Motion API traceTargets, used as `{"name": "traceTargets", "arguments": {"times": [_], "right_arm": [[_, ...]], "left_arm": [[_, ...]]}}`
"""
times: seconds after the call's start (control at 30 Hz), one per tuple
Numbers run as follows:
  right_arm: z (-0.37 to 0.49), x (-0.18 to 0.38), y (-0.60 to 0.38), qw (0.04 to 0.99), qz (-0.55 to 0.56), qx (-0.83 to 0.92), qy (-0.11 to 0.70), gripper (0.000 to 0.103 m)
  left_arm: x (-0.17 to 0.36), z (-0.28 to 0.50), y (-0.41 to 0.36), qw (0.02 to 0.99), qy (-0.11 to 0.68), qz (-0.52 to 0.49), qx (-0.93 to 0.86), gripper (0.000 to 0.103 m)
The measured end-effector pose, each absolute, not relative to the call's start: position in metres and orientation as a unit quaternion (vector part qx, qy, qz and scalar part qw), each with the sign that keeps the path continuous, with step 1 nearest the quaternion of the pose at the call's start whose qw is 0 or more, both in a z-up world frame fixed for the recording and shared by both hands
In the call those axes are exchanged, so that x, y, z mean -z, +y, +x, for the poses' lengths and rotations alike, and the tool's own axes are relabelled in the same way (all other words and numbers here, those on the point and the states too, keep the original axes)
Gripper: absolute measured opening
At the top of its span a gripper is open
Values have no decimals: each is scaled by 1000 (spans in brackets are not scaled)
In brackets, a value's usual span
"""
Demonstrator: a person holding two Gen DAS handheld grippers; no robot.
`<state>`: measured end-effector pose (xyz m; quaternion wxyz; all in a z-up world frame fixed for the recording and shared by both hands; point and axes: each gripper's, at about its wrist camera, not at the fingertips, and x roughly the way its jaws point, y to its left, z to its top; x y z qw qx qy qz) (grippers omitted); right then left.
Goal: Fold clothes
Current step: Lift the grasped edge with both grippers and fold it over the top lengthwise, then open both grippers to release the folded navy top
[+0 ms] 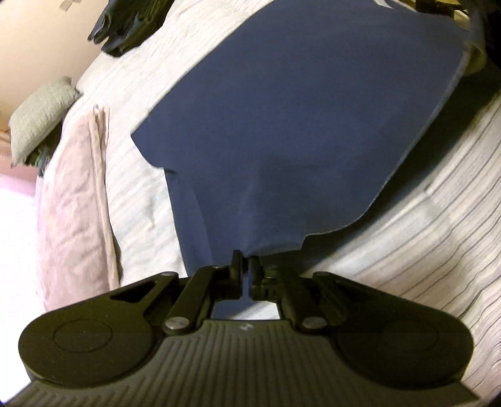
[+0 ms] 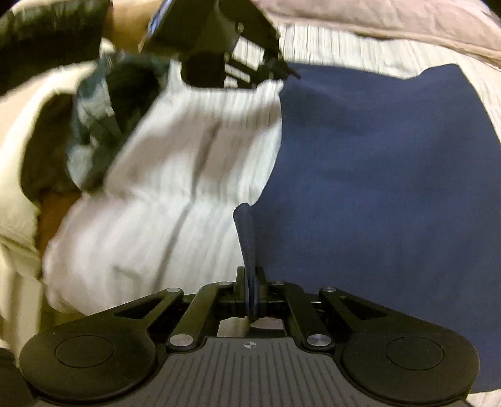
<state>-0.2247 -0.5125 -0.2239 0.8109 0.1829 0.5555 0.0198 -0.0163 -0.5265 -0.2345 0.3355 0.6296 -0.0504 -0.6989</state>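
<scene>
A navy blue garment [image 1: 297, 119] hangs stretched above a white striped bedspread [image 1: 438, 225]. My left gripper [image 1: 245, 258] is shut on its near edge. My right gripper [image 2: 250, 272] is shut on another edge of the same navy garment [image 2: 391, 175]. The left gripper [image 2: 288, 73] also shows in the right wrist view at the top, pinching the far edge of the cloth. Both views are blurred by motion.
A folded pink cloth [image 1: 75, 200] lies on the bed at the left. A grey pillow [image 1: 40, 115] sits beyond it. A dark crumpled garment [image 1: 125, 22] lies at the far edge of the bed, and it also shows in the right wrist view [image 2: 97, 125].
</scene>
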Motion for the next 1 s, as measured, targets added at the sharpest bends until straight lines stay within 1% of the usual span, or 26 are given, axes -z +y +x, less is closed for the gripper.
{"name": "traceTargets", "arguments": {"times": [0.1,0.17,0.2,0.23,0.27,0.3,0.37,0.47,0.57,0.7,0.83,1.0], "right_arm": [[-225,239,-512,800,180,-15,572,2],[-226,246,-512,793,182,-16,581,2],[-227,247,-512,789,183,-18,586,18],[-228,249,-512,786,183,-20,590,36],[-231,247,-513,787,184,-23,588,79],[-235,244,-514,791,186,-27,582,85],[-242,240,-519,790,195,-31,580,85],[-256,234,-532,789,213,-21,576,85],[-273,227,-558,795,232,14,560,85],[-292,224,-605,804,238,80,538,85],[-316,240,-657,802,269,134,515,84],[-357,273,-713,770,309,181,529,83]], "left_arm": [[249,-14,-525,346,-47,631,692,1],[257,-15,-523,353,-44,634,687,6],[261,-15,-521,356,-42,635,685,9],[263,-14,-516,358,-33,636,683,12],[265,-13,-511,361,-24,637,681,12],[268,-12,-506,363,-15,638,679,12],[267,-10,-496,374,6,635,676,12],[252,-8,-483,417,53,612,670,15],[234,-15,-473,457,92,577,671,16],[213,-45,-465,495,156,503,691,16],[217,-109,-460,468,199,458,729,16],[253,-171,-448,440,253,457,731,16]]}}
